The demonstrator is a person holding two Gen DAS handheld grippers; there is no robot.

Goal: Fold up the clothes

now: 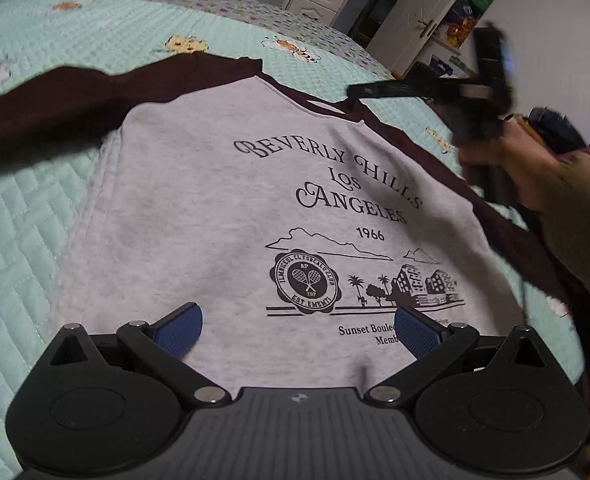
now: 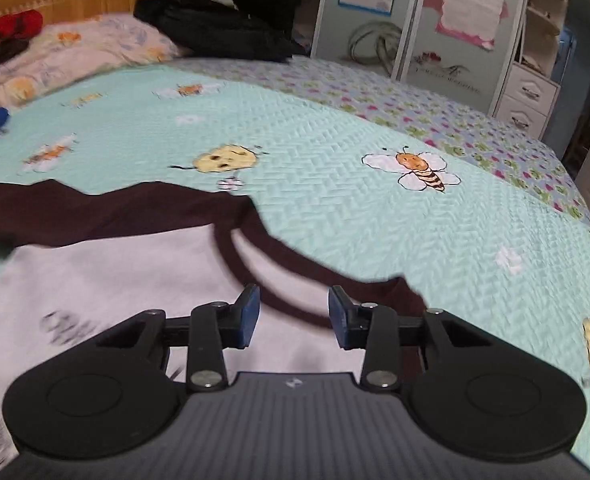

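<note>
The left claw [image 1: 299, 330] is seen nearest in its own view, its two blue pads [image 1: 181, 330] standing wide apart with nothing between them. It is held above the lower part of one sweatshirt [image 1: 231, 216], over the grey body just below the printed emblem; no contact with the cloth can be made out.

The sweatshirt is laid flat, print upward, on the bed [image 1: 27, 216], which is covered by a mint quilt with bee figures. The grey body is noted in the middle, with two dark maroon sleeves: one is spread out to the left [image 1: 43, 108], the other runs down the right edge, partly hidden behind the person's forearm.

In the right wrist view, the right claw [image 2: 294, 316] is seen over the neckline of the same sweatshirt [image 2: 107, 280]. Its two blue pads [image 2: 249, 316] are partly apart, with a clear gap. The dark collar band [image 2: 291, 268] is seen through and just beyond that gap; the pads are not seen to press on it. The view is blurred, so contact cannot be settled.

In the left wrist view the same right claw [image 1: 359, 94] is seen, blurred, above the collar, held by a hand [image 1: 507, 168].

Farther off, a floral pillow [image 2: 95, 48], a dark heap [image 2: 231, 20] and one white drawer unit [image 2: 531, 96] are recorded.

Count: one sweatshirt, two claws.
</note>
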